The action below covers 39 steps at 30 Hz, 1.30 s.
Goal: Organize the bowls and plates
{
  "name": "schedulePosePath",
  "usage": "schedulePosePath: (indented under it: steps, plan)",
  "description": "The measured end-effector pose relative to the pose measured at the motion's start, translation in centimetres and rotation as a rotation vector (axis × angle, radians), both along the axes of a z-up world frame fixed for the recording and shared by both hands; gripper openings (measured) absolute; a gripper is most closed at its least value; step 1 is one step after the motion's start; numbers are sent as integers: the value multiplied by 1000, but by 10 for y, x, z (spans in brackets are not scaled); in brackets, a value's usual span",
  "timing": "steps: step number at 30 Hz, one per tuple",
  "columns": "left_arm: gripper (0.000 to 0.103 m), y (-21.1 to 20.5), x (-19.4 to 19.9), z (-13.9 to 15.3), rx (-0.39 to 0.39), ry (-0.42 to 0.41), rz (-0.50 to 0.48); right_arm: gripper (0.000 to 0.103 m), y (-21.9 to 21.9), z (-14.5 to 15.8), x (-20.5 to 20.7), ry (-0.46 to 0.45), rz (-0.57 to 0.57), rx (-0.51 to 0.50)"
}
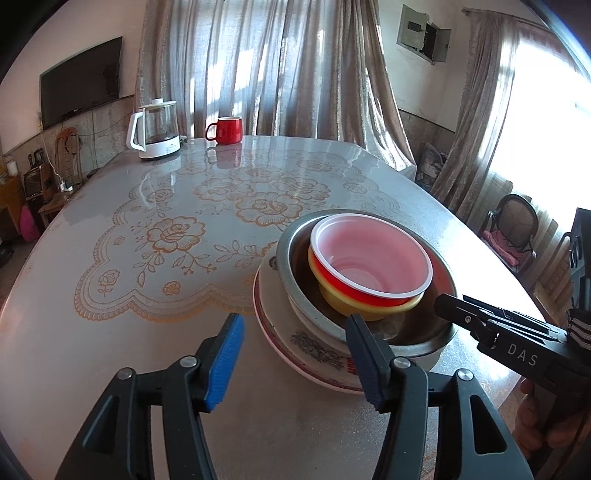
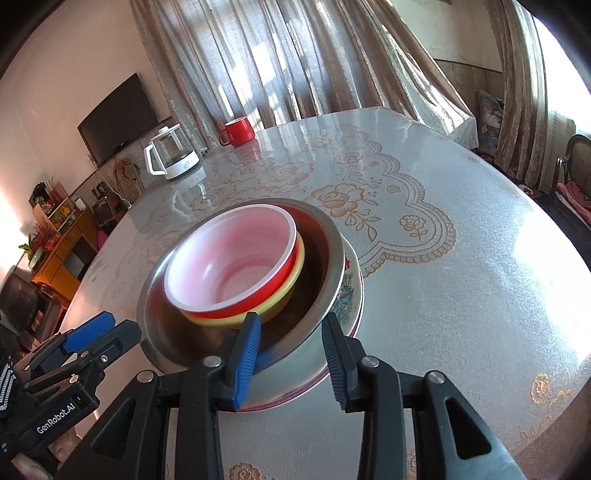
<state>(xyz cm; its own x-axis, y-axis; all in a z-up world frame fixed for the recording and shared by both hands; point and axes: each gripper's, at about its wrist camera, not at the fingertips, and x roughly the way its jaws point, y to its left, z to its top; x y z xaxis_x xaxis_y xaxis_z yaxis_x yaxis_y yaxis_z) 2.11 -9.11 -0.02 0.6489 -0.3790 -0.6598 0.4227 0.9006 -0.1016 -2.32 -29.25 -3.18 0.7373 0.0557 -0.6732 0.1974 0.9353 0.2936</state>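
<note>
Both grippers, ours, stand open: left gripper [image 1: 297, 354] and right gripper [image 2: 291, 363] flank the near rim of a steel bowl [image 2: 325, 266] holding red bowl [image 2: 236, 266] in yellow bowl [image 2: 280, 306], atop floral plate [image 1: 314, 350] on table [image 1: 147, 369].

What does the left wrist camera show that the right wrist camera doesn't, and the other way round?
Only the left wrist view shows the wall cabinet with its door open. Only the right wrist view shows the orange sideboard. Both show the red bowl nested in the yellow bowl inside the steel bowl on the plate, plus the kettle and red mug.
</note>
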Motion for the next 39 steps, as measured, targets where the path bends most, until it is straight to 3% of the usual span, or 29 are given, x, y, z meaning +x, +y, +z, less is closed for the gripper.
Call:
schedulePosePath:
  steps: [13,16,39]
  plan:
    - [89,8,-15,3,31,-65,103,39,20,17,-22,-81,-93,-184]
    - [103,9,-19,3,36,-85,121,39,29,18,-22,-93,-87,-204]
    - [103,13,-30,6,48,-111,143,41,42,12,-15,-76,-57,-212]
